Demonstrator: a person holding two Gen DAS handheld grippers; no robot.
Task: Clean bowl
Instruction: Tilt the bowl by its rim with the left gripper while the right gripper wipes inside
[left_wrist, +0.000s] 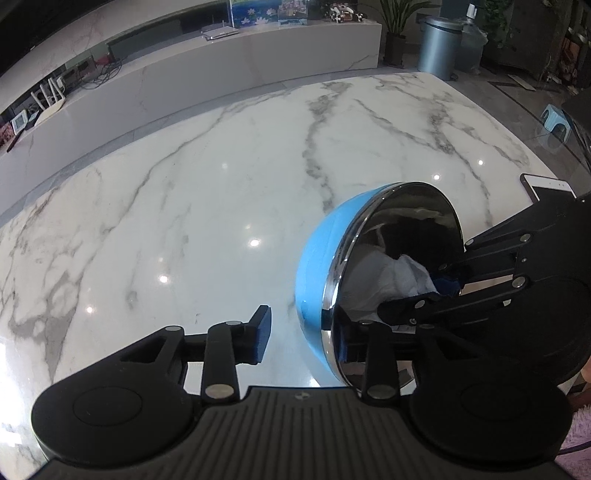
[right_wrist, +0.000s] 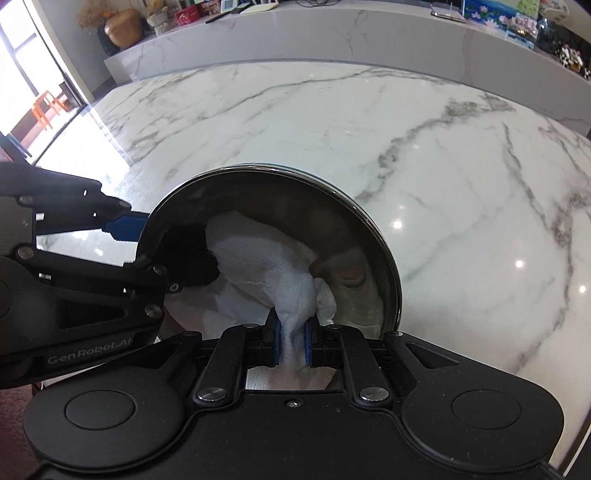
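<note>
Tilting on its side above the marble worktop (left_wrist: 221, 166), the bowl (left_wrist: 317, 273) shows blue outside and mirrored steel inside in the left wrist view; the left tongs (left_wrist: 301, 334) straddle its rim, grasping it, while the right tongs (left_wrist: 439, 284) reach inside. From the right wrist view, the right tongs (right_wrist: 293, 341) are clenched on a white paper towel (right_wrist: 266, 262) pressed into the bowl (right_wrist: 354, 236).
</note>
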